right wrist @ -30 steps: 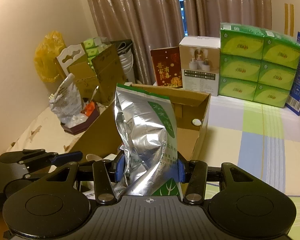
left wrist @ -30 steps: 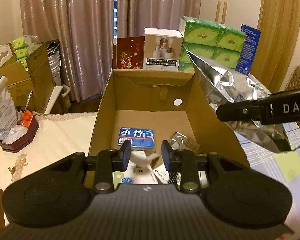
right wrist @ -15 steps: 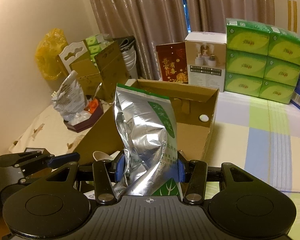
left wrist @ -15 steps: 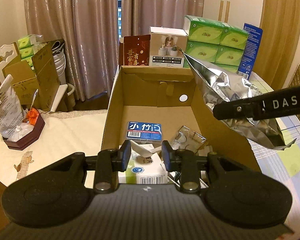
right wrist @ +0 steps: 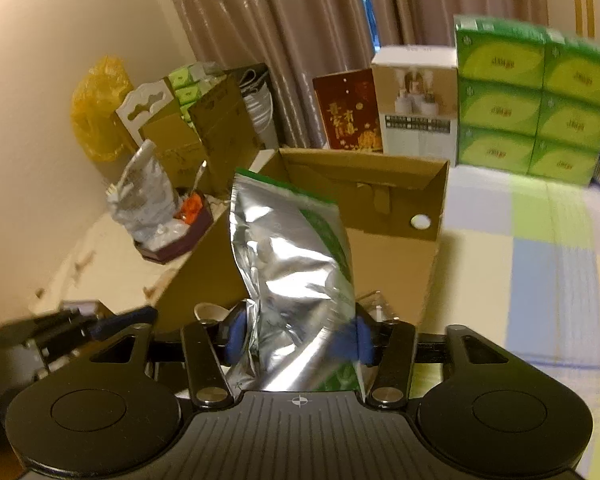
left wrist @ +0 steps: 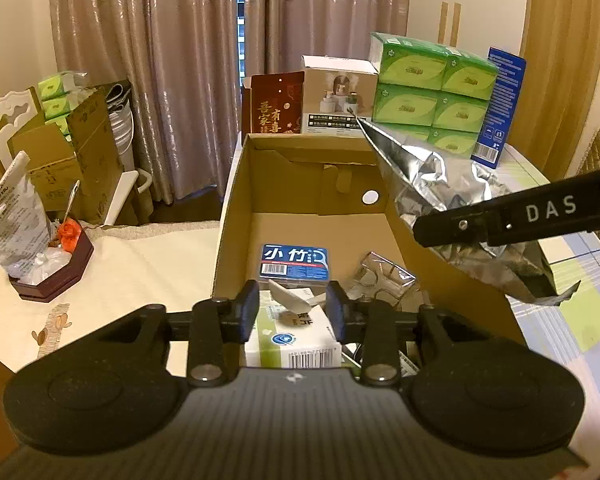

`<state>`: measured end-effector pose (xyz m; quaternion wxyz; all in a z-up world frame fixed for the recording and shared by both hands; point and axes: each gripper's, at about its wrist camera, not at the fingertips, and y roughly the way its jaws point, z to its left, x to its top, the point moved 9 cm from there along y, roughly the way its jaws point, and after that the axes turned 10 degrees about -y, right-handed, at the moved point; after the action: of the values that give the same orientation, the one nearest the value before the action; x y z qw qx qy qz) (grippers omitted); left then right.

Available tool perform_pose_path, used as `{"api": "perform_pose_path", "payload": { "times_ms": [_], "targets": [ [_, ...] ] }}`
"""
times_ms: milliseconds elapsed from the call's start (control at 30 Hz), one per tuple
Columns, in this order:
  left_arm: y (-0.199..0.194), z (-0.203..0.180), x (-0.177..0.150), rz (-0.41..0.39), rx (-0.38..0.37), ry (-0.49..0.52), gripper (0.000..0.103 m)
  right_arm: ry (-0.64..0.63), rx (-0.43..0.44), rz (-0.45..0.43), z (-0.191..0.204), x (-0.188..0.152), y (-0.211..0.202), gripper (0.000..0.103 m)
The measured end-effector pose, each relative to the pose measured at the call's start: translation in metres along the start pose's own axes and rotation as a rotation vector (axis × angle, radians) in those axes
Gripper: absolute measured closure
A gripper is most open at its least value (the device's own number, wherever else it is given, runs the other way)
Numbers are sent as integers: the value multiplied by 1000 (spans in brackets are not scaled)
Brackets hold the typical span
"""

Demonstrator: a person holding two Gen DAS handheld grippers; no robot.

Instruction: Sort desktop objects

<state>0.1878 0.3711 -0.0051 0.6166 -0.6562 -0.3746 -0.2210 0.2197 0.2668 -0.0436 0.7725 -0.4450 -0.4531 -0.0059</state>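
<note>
An open cardboard box (left wrist: 236,208) stands on the table and holds a blue labelled packet (left wrist: 294,261), a white and green carton (left wrist: 290,338), a clear plastic wrapper (left wrist: 384,278) and a white scoop (left wrist: 290,298). My left gripper (left wrist: 292,312) is open and empty above the box's near end. My right gripper (right wrist: 296,332) is shut on a silver foil bag with green print (right wrist: 296,256), held over the box's right wall (right wrist: 432,276). The bag (left wrist: 440,184) and the right gripper's arm (left wrist: 512,216) also show in the left wrist view.
Green tissue packs (left wrist: 432,88), a white product box (left wrist: 338,96), a dark red card (left wrist: 276,108) and a blue box (left wrist: 500,108) stand behind the cardboard box. A dark red tray with a plastic bag (left wrist: 40,264) sits at the left. Cartons and a chair (left wrist: 60,148) stand beyond.
My left gripper has pulled back and up from the box, showing more of its contents. My right gripper with the foil bag has moved slightly, still beside the box's right wall.
</note>
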Motion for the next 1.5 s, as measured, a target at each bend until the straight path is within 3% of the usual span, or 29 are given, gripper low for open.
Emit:
{"api": "perform_pose_path", "payload": {
  "times_ms": [33, 200, 400, 567, 767, 1033, 1500],
  "targets": [
    [0, 1, 0, 0, 1, -1, 69, 15, 13, -11, -1, 2, 0, 40],
    [-2, 3, -1, -1, 10, -4, 59, 35, 1, -46, -9, 9, -6, 38],
    [-5, 7, -4, -4, 15, -14, 56, 53, -18, -58, -18, 8, -15, 31],
    [-9, 4, -5, -7, 18, -11, 48, 52, -9, -49, -14, 2, -23, 19],
    [-21, 2, -7, -15, 16, -27, 30, 43, -9, -37, -6, -11, -39, 2],
    [-51, -3, -7, -51, 50, -9, 2, 76, -51, -11, -7, -37, -65, 2],
    [-110, -4, -19, -80, 125, -60, 1, 22, -120, -34, 23, -86, -122, 2]
  ]
}}
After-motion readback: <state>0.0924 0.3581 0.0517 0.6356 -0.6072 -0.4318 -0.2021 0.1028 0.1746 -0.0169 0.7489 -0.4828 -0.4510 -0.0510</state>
